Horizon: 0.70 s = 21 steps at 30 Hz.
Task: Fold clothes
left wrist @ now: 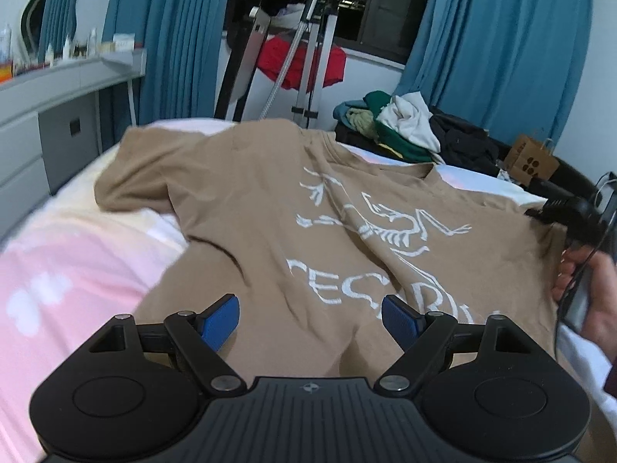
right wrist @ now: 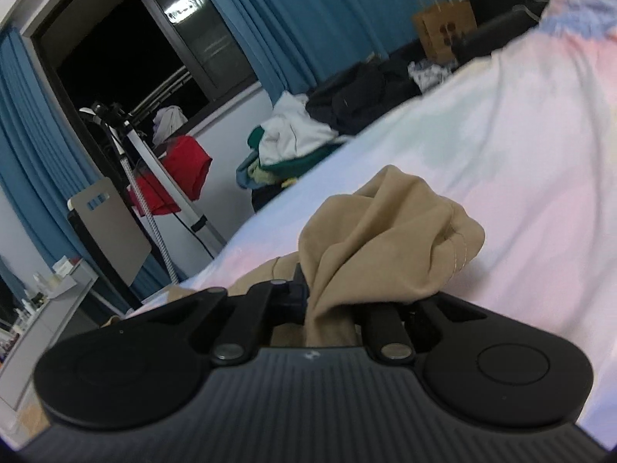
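Note:
A tan T-shirt (left wrist: 270,208) with a white skeleton print lies spread on the pink and white bed cover (left wrist: 58,270). My left gripper (left wrist: 310,322) hovers open over the shirt's lower part, its blue pads (left wrist: 221,318) wide apart with nothing between them. In the left wrist view the right gripper (left wrist: 555,212) grips the shirt's right edge, held by a hand (left wrist: 594,293). In the right wrist view my right gripper (right wrist: 327,293) is shut on a bunched sleeve of the tan T-shirt (right wrist: 385,239), which hides the fingertips.
A pile of green, white and dark clothes (left wrist: 405,127) lies at the bed's far side beside a brown paper bag (left wrist: 532,162). A red garment (left wrist: 304,61) hangs on a metal stand. A grey dresser (left wrist: 58,115) stands left. Blue curtains (left wrist: 501,38) flank a dark window.

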Each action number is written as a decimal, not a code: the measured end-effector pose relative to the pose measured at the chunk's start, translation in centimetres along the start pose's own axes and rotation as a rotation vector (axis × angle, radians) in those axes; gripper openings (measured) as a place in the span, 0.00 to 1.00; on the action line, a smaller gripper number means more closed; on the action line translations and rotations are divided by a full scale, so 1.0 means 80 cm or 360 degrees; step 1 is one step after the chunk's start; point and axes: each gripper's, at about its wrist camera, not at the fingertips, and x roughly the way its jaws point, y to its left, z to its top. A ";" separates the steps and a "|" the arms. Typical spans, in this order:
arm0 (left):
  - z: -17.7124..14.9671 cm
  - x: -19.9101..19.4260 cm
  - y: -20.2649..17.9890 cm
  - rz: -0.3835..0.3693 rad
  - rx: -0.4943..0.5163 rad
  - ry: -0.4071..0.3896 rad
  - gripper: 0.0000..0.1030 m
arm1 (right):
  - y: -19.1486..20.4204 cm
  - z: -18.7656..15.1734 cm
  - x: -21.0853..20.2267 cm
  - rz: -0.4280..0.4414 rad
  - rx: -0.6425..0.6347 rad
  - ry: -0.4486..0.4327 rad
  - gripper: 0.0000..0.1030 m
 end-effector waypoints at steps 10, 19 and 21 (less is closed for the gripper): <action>0.026 -0.025 0.035 0.0029 -0.0046 -0.0127 0.80 | 0.130 0.001 -0.050 -0.0116 -0.0450 -0.0160 0.12; 0.034 -0.041 0.100 0.0035 -0.0251 -0.0175 0.80 | 0.318 -0.123 -0.027 -0.0004 -0.1043 -0.0021 0.12; 0.033 -0.040 0.113 0.0038 -0.0292 -0.0169 0.80 | 0.336 -0.159 -0.010 -0.0015 -0.1118 0.0085 0.13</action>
